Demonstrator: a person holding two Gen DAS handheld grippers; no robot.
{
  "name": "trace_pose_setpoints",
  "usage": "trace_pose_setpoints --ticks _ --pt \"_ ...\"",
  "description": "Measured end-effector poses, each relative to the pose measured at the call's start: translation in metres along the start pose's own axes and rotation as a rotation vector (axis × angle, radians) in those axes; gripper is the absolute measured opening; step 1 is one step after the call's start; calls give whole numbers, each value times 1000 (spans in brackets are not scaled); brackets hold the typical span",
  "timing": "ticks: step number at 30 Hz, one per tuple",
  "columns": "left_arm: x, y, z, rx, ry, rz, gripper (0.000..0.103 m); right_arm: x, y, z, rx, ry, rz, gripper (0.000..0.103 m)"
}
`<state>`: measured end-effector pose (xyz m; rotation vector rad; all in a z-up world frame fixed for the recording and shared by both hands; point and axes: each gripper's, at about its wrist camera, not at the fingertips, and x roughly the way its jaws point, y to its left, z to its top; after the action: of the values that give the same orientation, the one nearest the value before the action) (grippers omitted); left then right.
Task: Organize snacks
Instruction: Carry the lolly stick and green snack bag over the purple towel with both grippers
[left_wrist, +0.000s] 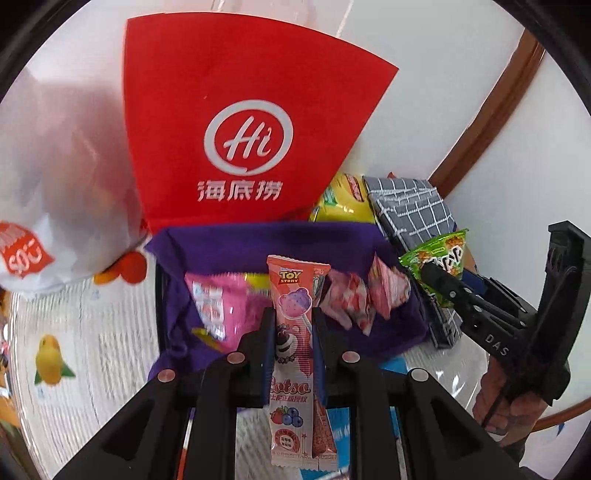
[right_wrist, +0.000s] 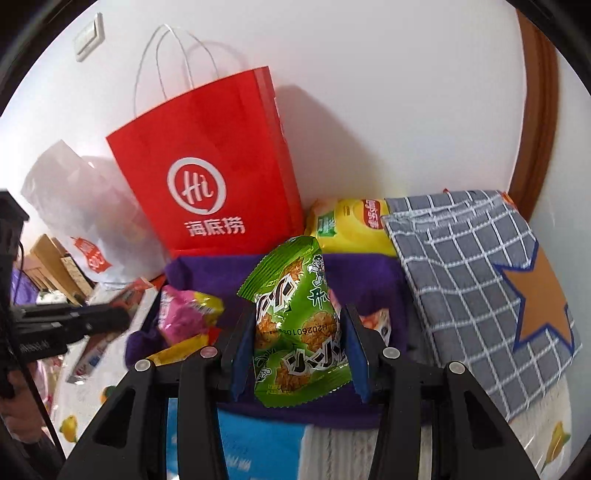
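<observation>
My left gripper (left_wrist: 293, 321) is shut on a pink Toy Story lollipop packet (left_wrist: 295, 295) and holds it upright over the purple cloth-lined basket (left_wrist: 229, 240). In the basket lie a pink snack pack (left_wrist: 218, 306) and small red-and-white packets (left_wrist: 364, 295). My right gripper (right_wrist: 301, 325) is shut on a green snack bag (right_wrist: 299, 328) above the same purple basket (right_wrist: 365, 277). The right gripper also shows in the left wrist view (left_wrist: 436, 277), at the basket's right edge with the green bag (left_wrist: 439, 258).
A red paper bag (right_wrist: 210, 166) stands against the wall behind the basket. A white plastic bag (right_wrist: 77, 206) is to its left. A yellow chip bag (right_wrist: 351, 225) and a grey checked fabric bin (right_wrist: 476, 266) sit on the right. The tablecloth (left_wrist: 92, 332) has fruit prints.
</observation>
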<state>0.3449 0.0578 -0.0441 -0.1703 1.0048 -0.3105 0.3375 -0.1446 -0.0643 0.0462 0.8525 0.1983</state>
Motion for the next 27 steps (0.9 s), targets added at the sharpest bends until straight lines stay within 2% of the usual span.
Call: trace_pose_setpoints --ticks 5,8,16,27 --pt "17 4 9 0 -11 16 17 17 -6 17 2 -11 -3 45" --pt "32 7 11 4 22 47 17 27 -4 21 -5 -7 10 45" --pt "49 15 10 4 46 76 17 63 4 10 -60 75 21 45" --pt "60 13 7 13 74 82 17 68 8 4 -112 104 28 45"
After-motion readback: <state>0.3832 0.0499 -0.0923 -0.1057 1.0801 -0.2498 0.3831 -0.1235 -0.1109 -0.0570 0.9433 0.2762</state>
